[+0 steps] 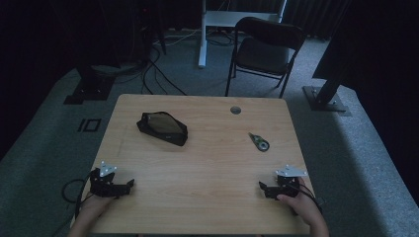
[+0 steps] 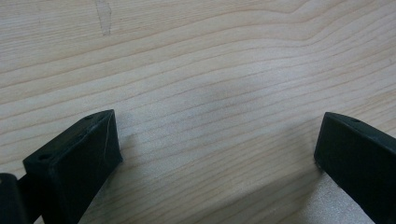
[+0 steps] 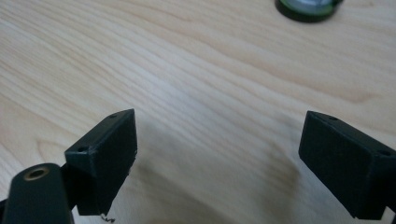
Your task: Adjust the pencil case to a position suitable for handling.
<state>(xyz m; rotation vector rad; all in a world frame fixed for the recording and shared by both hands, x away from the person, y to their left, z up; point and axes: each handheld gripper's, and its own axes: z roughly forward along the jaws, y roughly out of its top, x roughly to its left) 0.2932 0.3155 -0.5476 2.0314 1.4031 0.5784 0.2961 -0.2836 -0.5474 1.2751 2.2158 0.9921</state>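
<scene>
Wooden table [image 1: 207, 168] fills mid-frame of the high view. Dark pouch [image 1: 162, 127] lies upper left of centre on it, looks soft, zip-type, light; prob. flexes when pinched, so grab across the narrow body, not a corner. Small green tool [image 1: 259, 141] w/ a round end lies right of centre, well apart from pouch; in the right gripper view its round end [image 3: 308, 8] sits at the top edge. Looks stiff, light, low-lying, may skid on the smooth wood; best pinched across the thin handle.

Left gripper [image 1: 129, 185] rests lower left, right gripper [image 1: 262, 187] lower right. Both w/ jaws spread wide, holding nothing, just bare wood between. The tool is nearer the right gripper.
</scene>
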